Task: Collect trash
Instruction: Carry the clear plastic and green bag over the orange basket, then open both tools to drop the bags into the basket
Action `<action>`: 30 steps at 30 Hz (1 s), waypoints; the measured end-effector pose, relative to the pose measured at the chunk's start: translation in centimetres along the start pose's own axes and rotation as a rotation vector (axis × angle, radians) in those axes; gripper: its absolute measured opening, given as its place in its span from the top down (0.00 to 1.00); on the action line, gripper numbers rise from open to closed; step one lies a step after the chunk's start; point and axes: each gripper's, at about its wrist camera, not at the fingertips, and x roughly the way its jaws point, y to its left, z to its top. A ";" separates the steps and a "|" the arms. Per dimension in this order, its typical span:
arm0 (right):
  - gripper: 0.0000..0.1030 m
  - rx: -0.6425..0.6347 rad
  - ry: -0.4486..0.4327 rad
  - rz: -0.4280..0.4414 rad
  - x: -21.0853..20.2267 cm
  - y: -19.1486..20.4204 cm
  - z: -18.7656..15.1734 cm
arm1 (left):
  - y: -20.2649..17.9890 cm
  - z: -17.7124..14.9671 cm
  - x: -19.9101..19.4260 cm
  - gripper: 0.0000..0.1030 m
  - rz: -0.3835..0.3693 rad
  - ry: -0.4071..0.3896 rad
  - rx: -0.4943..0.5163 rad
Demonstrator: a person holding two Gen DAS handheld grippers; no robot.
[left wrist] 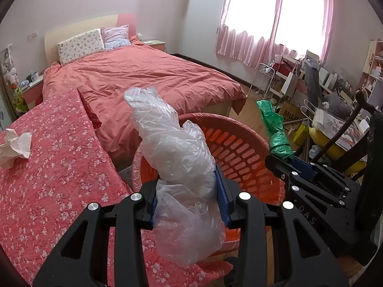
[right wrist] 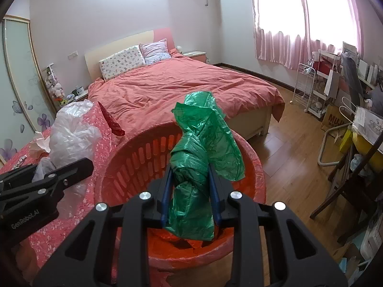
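My left gripper (left wrist: 186,184) is shut on a crumpled clear plastic bag (left wrist: 174,148) and holds it over the near left rim of the orange basket (left wrist: 241,143). My right gripper (right wrist: 190,179) is shut on a crumpled green plastic bag (right wrist: 205,143) and holds it above the inside of the basket (right wrist: 141,153). The green bag also shows in the left wrist view (left wrist: 275,129), and the clear bag in the right wrist view (right wrist: 71,134). A crumpled white tissue (left wrist: 14,146) lies on the red floral cloth (left wrist: 59,167) at the left.
A bed with a coral duvet (left wrist: 143,76) stands behind the basket. Shelves and clutter (left wrist: 323,91) fill the right wall under the pink curtains. A dark wooden chair (right wrist: 354,181) stands right of the basket on the wooden floor (right wrist: 287,148).
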 end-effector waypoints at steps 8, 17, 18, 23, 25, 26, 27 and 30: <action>0.73 0.008 0.011 0.000 0.7 -0.2 -0.1 | 0.1 0.4 1.0 0.62 -0.017 0.014 -0.010; 0.69 0.009 0.010 -0.003 1.3 -0.7 0.2 | 0.3 0.4 2.1 0.61 -0.014 0.032 -0.026; 0.69 0.010 0.008 -0.004 1.4 -0.7 0.2 | 0.3 0.4 2.2 0.59 -0.010 0.036 -0.029; 0.60 0.018 0.013 -0.009 2.1 -0.7 0.1 | 1.3 0.0 2.6 0.47 0.000 0.050 -0.050; 0.55 0.014 0.013 -0.013 2.3 -0.7 0.0 | 1.6 -0.1 2.6 0.46 0.005 0.054 -0.059; 0.53 0.014 0.011 -0.016 2.4 -0.6 0.0 | 1.9 -0.2 2.6 0.45 0.010 0.056 -0.066; 0.51 0.014 0.011 -0.016 2.4 -0.6 0.0 | 2.3 -0.3 2.5 0.43 0.016 0.056 -0.073; 0.49 0.011 0.009 -0.020 2.5 -0.5 0.0 | 3.3 -0.5 2.1 0.43 0.033 0.054 -0.091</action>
